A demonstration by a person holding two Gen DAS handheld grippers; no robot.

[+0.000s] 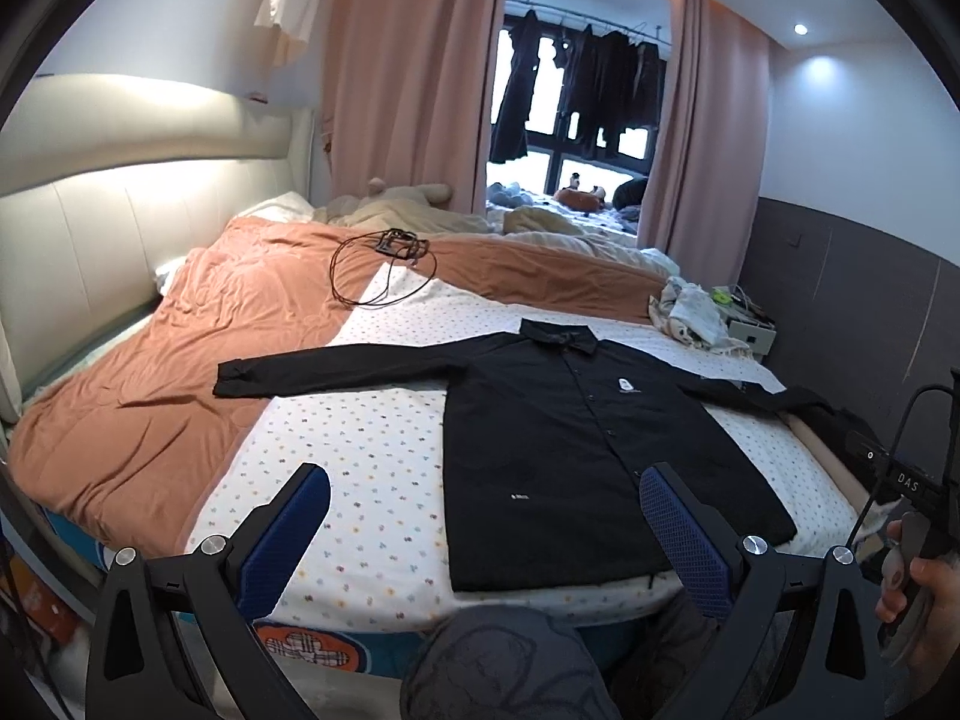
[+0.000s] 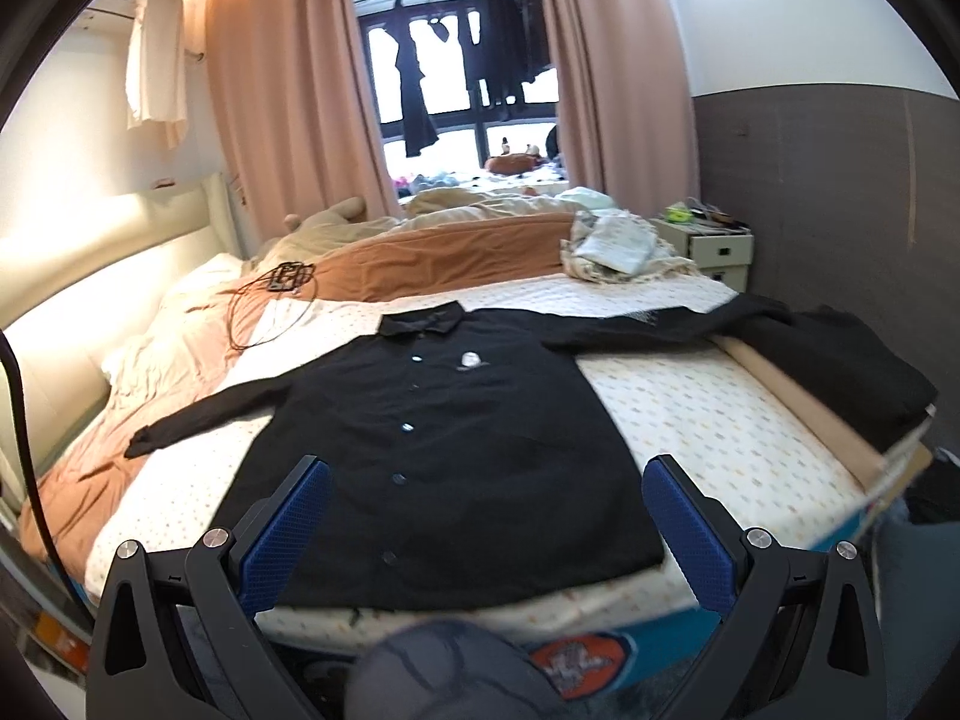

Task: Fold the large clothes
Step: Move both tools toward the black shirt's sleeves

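Both tools (image 1: 485, 504) (image 2: 486, 501) spread, empty; black shirt (image 2: 444, 438) flat, buttoned, seemingly unfolded.

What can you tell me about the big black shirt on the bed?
The black shirt is a long-sleeved, collared, buttoned garment of smooth dark fabric with a small white chest logo. It lies flat, front up, on the dotted white sheet, both sleeves spread wide. One cuff rests on the orange blanket. Neither gripper touches it.

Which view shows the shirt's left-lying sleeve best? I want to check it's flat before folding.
The left wrist view: the sleeve lies straight, sharp and fully visible on the black shirt. The right wrist view shows it blurred and foreshortened.
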